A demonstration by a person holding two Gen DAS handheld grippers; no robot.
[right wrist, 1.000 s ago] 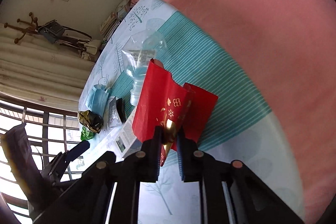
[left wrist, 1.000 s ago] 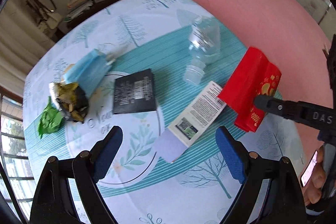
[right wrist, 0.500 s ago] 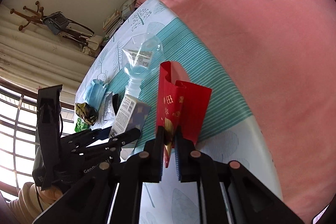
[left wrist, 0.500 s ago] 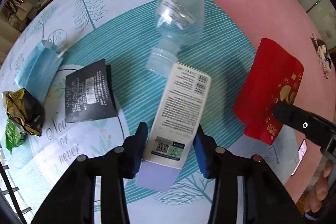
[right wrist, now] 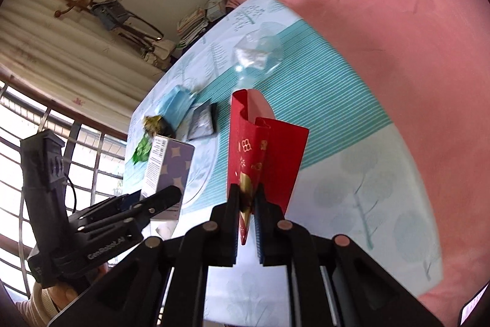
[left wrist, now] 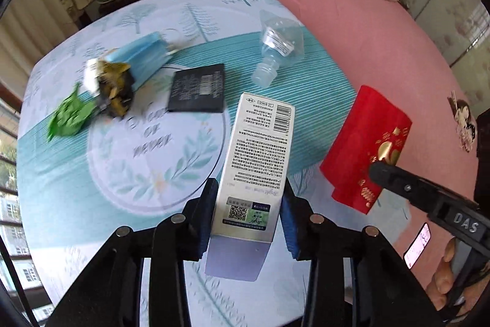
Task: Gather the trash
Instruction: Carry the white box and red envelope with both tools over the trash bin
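Note:
My left gripper (left wrist: 247, 219) is shut on a white and lilac carton (left wrist: 257, 161) and holds it lifted above the round table (left wrist: 61, 204); the carton (right wrist: 167, 173) also shows in the right wrist view. My right gripper (right wrist: 247, 215) is shut on a folded red envelope (right wrist: 260, 155) with gold print, held upright above the table; it shows at the right in the left wrist view (left wrist: 367, 143). On the table lie a crushed clear bottle (left wrist: 277, 49), a black packet (left wrist: 197, 88), a blue face mask (left wrist: 144, 57), a gold-black wrapper (left wrist: 114, 88) and green paper (left wrist: 69, 115).
The table wears a teal and white cloth with tree prints. A pink bed (left wrist: 382, 29) with pillows and soft toys lies behind and to the right. A window with bars (right wrist: 46, 143) is at the left. A coat stand (right wrist: 92, 5) stands by the wall.
My left gripper closed on the carton and raised it off the table, tilting the view up. My right gripper still holds the red envelope, now a little higher.

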